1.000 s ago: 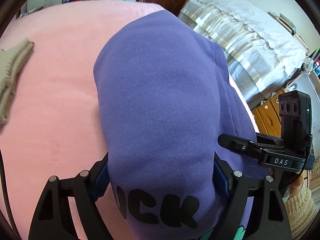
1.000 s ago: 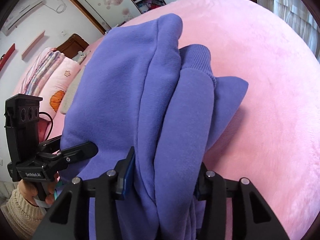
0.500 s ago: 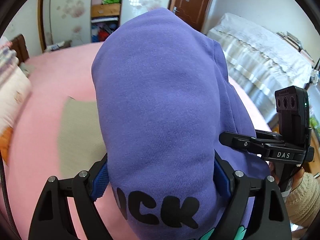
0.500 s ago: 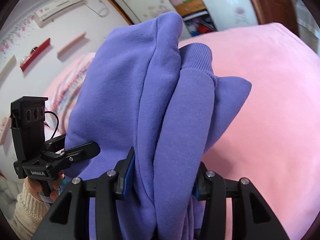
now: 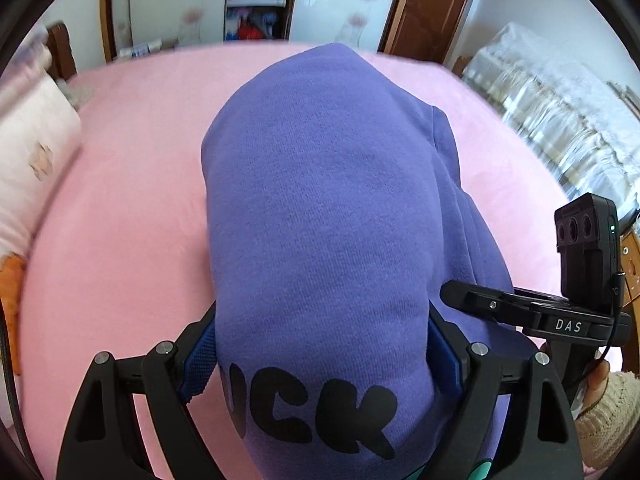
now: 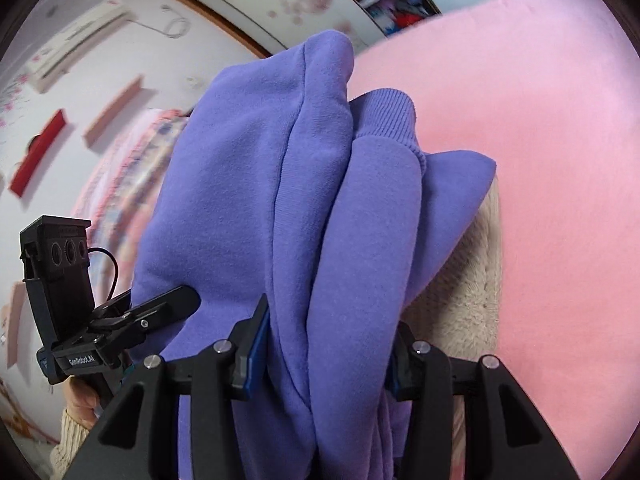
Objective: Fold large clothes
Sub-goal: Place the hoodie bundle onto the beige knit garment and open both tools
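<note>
A folded purple sweatshirt (image 5: 320, 200) with black letters is held up over the pink bed (image 5: 120, 220). My left gripper (image 5: 322, 354) grips its thick lettered end. Both blue pads (image 5: 200, 356) press the cloth while the jaws open slightly. In the right wrist view the same sweatshirt (image 6: 260, 200) shows its stacked folds and a ribbed cuff. My right gripper (image 6: 326, 352) is shut on those folds. Each gripper also shows in the other's view, the right gripper (image 5: 520, 308) at the right and the left gripper (image 6: 160, 312) at the left, each in a hand with a cream knitted sleeve.
A beige knitted garment (image 6: 460, 300) lies on the bed under the sweatshirt's right side. A pillow (image 5: 28, 160) sits at the bed's left. Behind are a wardrobe (image 5: 256, 0), a brown door (image 5: 424, 12) and white lace-covered furniture (image 5: 560, 120).
Both grippers have carried the sweatshirt sideways across the bed, and the room behind has swept past. The beige garment has left the left view and now lies under the sweatshirt in the right view.
</note>
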`<state>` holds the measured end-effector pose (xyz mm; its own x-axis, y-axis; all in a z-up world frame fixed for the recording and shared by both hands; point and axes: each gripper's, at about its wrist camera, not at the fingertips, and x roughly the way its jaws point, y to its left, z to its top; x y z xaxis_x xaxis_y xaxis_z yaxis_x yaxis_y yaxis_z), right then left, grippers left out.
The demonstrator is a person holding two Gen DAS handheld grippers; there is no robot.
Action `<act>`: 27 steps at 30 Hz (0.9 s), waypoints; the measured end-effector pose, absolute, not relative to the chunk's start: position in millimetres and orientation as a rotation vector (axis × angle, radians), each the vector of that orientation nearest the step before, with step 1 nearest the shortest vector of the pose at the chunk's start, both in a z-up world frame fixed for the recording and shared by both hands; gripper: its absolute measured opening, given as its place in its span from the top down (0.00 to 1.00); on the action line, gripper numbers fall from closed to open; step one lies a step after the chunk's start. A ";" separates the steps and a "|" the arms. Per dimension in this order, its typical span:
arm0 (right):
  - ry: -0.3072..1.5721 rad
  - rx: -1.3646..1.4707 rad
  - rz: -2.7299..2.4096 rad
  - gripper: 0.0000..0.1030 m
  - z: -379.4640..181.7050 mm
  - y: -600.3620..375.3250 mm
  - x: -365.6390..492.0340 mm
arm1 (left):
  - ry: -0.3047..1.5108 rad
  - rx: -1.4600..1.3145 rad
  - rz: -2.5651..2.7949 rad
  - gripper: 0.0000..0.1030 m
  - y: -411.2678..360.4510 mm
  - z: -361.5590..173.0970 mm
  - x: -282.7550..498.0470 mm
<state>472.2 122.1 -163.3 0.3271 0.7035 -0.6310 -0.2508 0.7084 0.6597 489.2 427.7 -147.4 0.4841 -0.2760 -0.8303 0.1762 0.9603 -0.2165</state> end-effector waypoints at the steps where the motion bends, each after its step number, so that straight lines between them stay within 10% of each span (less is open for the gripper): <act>1: 1.087 0.491 0.636 0.55 -183.0 121.4 475.9 | 1.032 -0.115 -0.276 0.10 429.0 -162.5 493.9; 12: 1.020 0.452 0.673 0.37 -205.4 110.5 464.7 | 0.898 -0.230 -0.307 0.00 454.3 -207.8 490.3; 27: 0.954 0.306 0.592 0.33 -116.0 96.0 448.4 | 0.854 0.158 -0.120 0.00 378.9 -121.4 458.7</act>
<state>448.4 96.0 -116.0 0.4372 0.5977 -0.6720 -0.3369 0.8016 0.4939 458.7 378.9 -121.4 0.6518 -0.0417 -0.7573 0.1680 0.9816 0.0905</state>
